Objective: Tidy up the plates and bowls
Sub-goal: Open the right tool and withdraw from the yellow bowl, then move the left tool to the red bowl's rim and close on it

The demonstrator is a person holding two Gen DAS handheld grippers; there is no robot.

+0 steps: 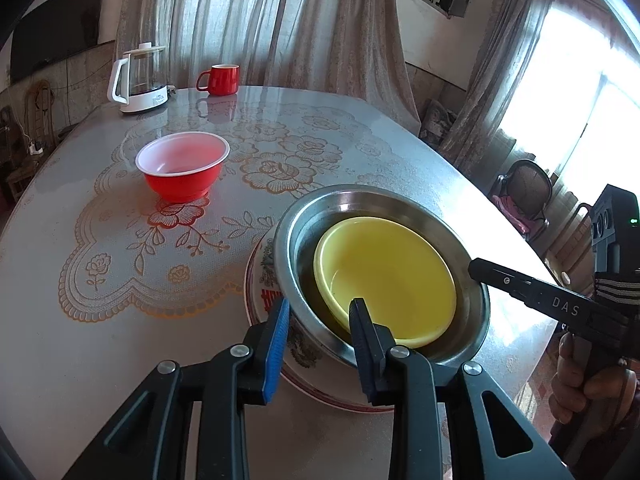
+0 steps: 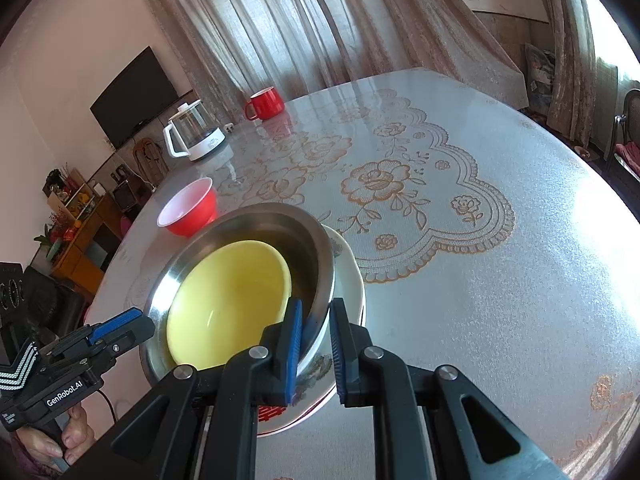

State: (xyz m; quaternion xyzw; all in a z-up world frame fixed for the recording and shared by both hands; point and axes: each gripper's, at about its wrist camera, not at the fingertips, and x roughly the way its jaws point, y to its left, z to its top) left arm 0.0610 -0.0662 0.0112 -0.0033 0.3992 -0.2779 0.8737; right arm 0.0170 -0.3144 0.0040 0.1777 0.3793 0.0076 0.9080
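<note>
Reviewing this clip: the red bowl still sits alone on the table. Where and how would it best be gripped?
Grip the red bowl by its thin white rim, one finger inside and one outside the wall, coming from above on its near side. It stands upright and open, apart from the metal bowl, and its tapered sides would likely slip in a grip across the body. The left gripper seems closer.

Left gripper [image 1: 320,316] and right gripper [image 2: 316,330] both hold their jaws parted.

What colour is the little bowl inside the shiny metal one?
Yellow bowl, clearest in the left wrist view.
</note>
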